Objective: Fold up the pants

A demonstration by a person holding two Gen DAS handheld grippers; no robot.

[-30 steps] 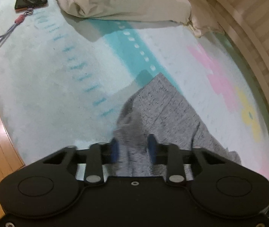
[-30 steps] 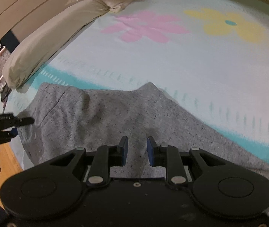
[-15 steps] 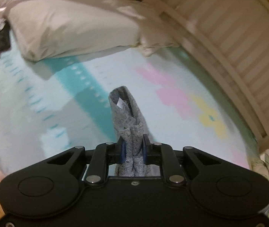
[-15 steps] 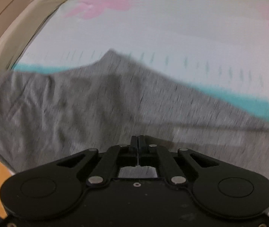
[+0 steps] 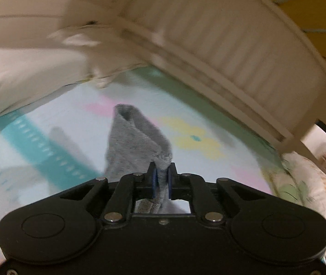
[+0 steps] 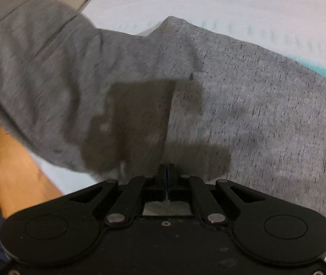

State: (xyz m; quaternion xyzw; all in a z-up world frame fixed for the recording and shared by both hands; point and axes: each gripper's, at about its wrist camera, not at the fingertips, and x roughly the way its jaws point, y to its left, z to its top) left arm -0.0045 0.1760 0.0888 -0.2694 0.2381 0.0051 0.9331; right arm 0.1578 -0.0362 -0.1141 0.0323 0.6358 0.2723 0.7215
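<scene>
Pants [image 5: 137, 146] of grey marl fabric sit bunched between the blue pads of your left gripper [image 5: 161, 181], whose jaws are closing on that fold. From the pinch the cloth stands up and away in a loose open loop, clear of the pale bedspread [image 5: 48, 160] with its teal band and pink and yellow flowers. Far beyond it lie a beige pillow [image 5: 25, 80] on the left and a slatted headboard [image 5: 243, 57] curving across the right (both smeared by blur).

Your right gripper [image 6: 167, 171] points steeply down at the same pants [image 6: 254, 103], which spread flat across the bedspread [image 6: 231, 0] over most of that view. Its jaws are pressed together with only a hairline gap, and you cannot tell from this angle whether any cloth is caught at the tips. A dark blocky shadow falls on the fabric just ahead of the fingers. At the far left the grey cloth lifts off the bed in a blurred sweep, and below it, near left, wooden floor [image 6: 13, 171] shows past the mattress edge.
</scene>
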